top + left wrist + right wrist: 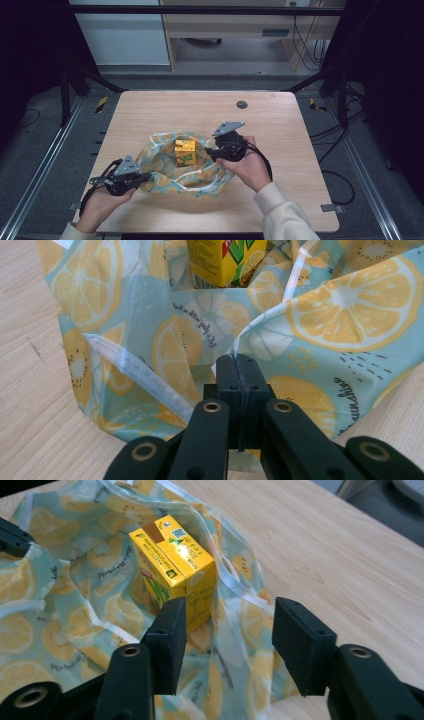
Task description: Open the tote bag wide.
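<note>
- The left tool [239,371] has its jaws pressed together on the rim of the lemon-print bag [320,330], pinching a fold of the plastic.
- The right tool [227,645] stands wide apart, its jaws straddling the bag's near edge and gripping nothing.
- The yellow juice carton [175,565] stands upright inside the bag, just beyond the right tool's left jaw; its lower part is sunk behind the plastic.
- In the left gripper view the carton's top is cut off.
- From above, the bag lies open on the counter [280,125] between both tools.
</note>
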`<state>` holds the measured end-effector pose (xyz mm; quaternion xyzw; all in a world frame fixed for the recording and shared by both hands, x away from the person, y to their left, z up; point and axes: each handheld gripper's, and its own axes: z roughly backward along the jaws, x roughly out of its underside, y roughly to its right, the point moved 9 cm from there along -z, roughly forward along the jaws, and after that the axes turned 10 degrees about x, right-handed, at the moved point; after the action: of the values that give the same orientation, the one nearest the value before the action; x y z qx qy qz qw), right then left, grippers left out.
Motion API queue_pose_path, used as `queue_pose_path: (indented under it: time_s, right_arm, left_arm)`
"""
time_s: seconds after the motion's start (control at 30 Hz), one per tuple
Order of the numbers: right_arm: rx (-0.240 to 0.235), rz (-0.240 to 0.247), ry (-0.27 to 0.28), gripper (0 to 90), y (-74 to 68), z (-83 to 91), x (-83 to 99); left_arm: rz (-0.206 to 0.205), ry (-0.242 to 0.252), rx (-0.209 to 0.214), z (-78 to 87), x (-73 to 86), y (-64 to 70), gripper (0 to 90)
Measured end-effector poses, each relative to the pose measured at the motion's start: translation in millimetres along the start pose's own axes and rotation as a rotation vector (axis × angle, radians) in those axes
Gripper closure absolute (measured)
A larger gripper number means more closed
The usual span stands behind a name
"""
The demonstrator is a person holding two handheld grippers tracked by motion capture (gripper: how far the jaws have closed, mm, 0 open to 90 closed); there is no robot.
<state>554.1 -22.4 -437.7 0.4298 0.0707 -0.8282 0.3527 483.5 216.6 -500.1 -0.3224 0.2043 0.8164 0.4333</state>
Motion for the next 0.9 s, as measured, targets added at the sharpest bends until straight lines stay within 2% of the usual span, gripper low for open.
queue_pose_path:
  time_s: [0.17, 0.2, 0.3, 0.37, 0.47, 0.57, 0.73, 0.83, 0.9]
  right_arm:
    - [-0.014, 0.014, -0.079, 40.8, -4.7, -28.9, 5.5]
    - [-0.013, 0.01, -0.103, 42.6, -4.4, -33.2, 8.1]
    - [-0.009, 0.017, -0.138, 58.5, -0.8, -44.2, 14.3]
    - [-0.018, 0.032, -0.14, 72.5, 0.5, -48.2, 14.4]
    - [-0.009, 0.034, -0.126, 88.5, 4.7, -50.6, 7.3]
    - [0.006, 0.034, -0.114, 90.0, 9.3, -53.4, -2.0]
    - [0.035, 0.003, -0.051, 90.0, 19.7, -60.3, -27.8]
    - [0.028, -0.029, -0.064, 90.0, 24.0, -72.6, -29.8]
    - [0.021, -0.04, -0.091, 90.0, 24.9, -82.6, -24.9]
  left_arm:
    - [-0.005, 0.002, 0.003, -1.0, -0.1, 1.7, 90.0]
    - [-0.006, 0.002, 0.004, -1.3, -0.3, 1.8, 90.0]
    - [-0.006, -0.002, 0.006, -3.0, 0.0, 1.0, 90.0]
    - [-0.006, -0.006, 0.005, -3.9, 0.4, 0.4, 90.0]
    - [-0.005, -0.004, 0.002, -5.2, 0.2, -0.7, 90.0]
    - [-0.005, 0.001, -0.002, -5.2, -0.2, -2.8, 90.0]
    - [-0.015, 0.005, -0.036, -2.2, -1.5, -6.3, 90.0]
    - [-0.009, -0.016, -0.034, -8.5, 2.4, -7.5, 90.0]
    - [-0.01, -0.05, -0.024, -17.7, 7.7, -6.9, 90.0]
